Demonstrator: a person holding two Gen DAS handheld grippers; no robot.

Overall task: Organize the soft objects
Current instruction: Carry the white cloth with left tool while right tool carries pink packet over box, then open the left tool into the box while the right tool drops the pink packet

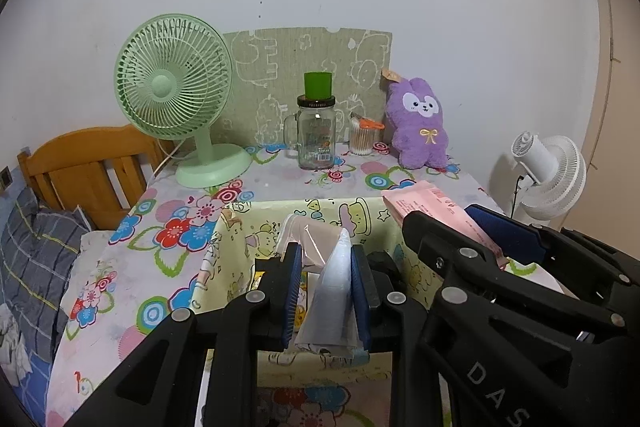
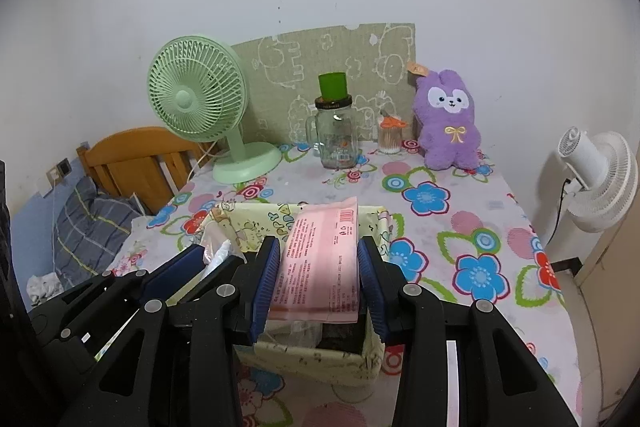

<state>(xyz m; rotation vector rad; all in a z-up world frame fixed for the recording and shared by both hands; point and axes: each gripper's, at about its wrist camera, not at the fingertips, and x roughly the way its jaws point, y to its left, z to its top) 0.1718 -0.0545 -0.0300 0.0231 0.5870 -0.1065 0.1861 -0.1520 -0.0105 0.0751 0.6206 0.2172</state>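
My left gripper [image 1: 326, 259] is shut on a clear plastic packet [image 1: 330, 291] and holds it over the yellow cartoon-print fabric basket [image 1: 240, 251]. My right gripper [image 2: 318, 255] is shut on a pink soft packet [image 2: 320, 263] and holds it over the same basket [image 2: 312, 355]. The pink packet [image 1: 436, 211] and the right gripper [image 1: 452, 227] show at the right of the left wrist view. The left gripper [image 2: 200, 259] shows at the left of the right wrist view. A purple plush bunny [image 1: 420, 123] [image 2: 448, 123] stands at the table's back right.
On the floral tablecloth [image 2: 440, 227] stand a green desk fan [image 1: 176, 99] [image 2: 204, 107], a glass jar with a green cup on it [image 1: 316, 131] [image 2: 335, 131] and a cotton-swab jar [image 1: 362, 139] [image 2: 390, 137]. A wooden bed headboard [image 1: 80, 167] is left, a white fan [image 2: 596, 179] right.
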